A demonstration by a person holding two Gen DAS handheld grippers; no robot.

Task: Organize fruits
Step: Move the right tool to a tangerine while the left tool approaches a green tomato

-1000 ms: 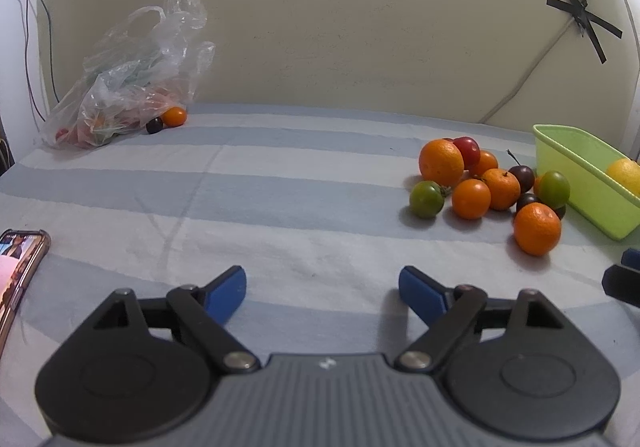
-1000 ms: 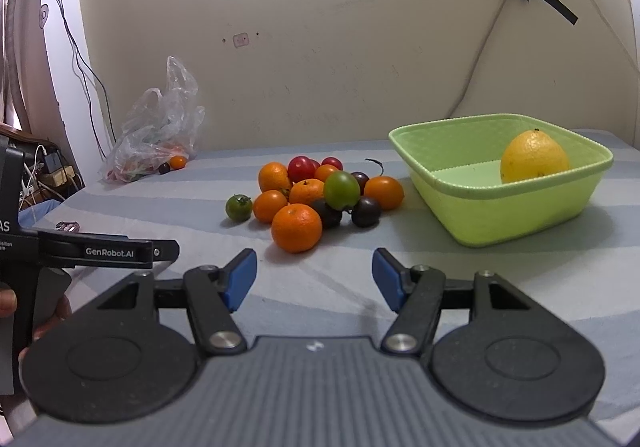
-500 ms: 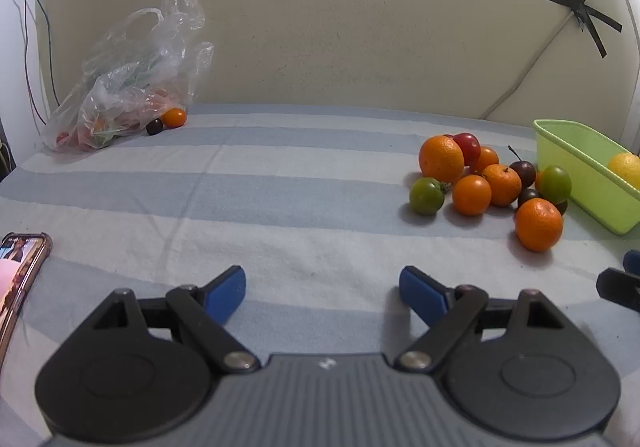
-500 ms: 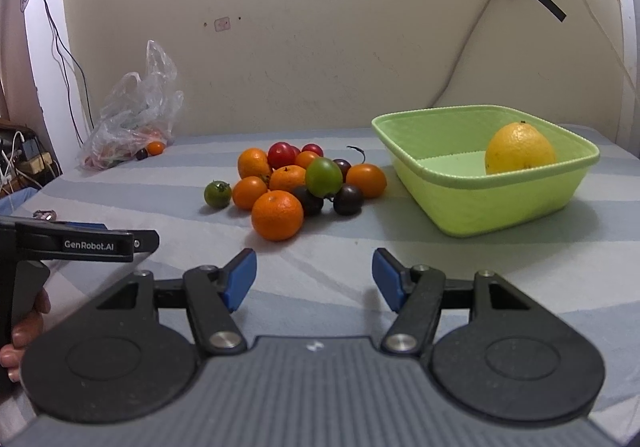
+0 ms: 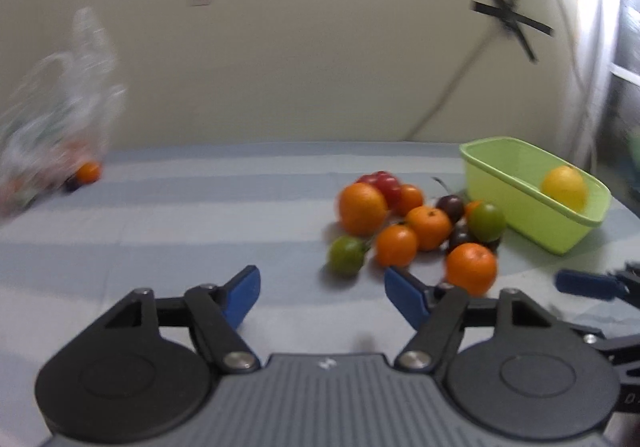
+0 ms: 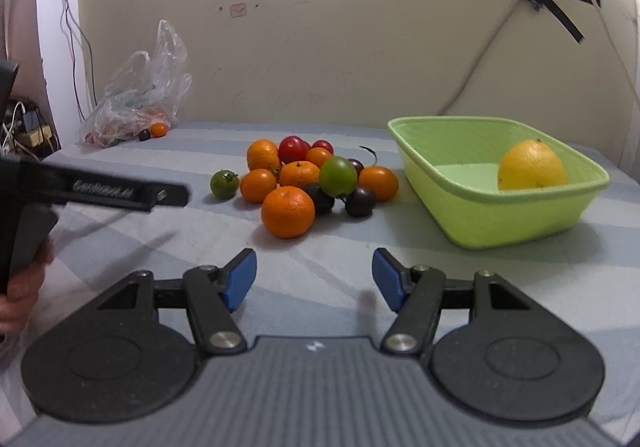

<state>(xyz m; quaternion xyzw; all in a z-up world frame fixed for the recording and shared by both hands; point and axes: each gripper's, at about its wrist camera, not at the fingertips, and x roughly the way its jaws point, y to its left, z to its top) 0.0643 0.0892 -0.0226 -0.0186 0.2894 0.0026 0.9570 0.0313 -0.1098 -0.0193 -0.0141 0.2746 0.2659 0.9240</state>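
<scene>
Striped bedsheet (image 6: 320,259) under a beige wall (image 6: 340,47); fruits (image 6: 308,179) heaped mid-sheet beside green basket (image 6: 520,215) near the right edge, yellow fruit (image 6: 532,167) inside. Left gripper (image 5: 322,293) jaws just closing, released, nothing between; right gripper (image 6: 314,279) spread, empty, low above the near edge.

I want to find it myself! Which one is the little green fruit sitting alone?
Look left of the green basket to the fruit pile. At the pile's far left edge lies the small green fruit, dark green with a leafy top, slightly apart from the oranges.
</scene>
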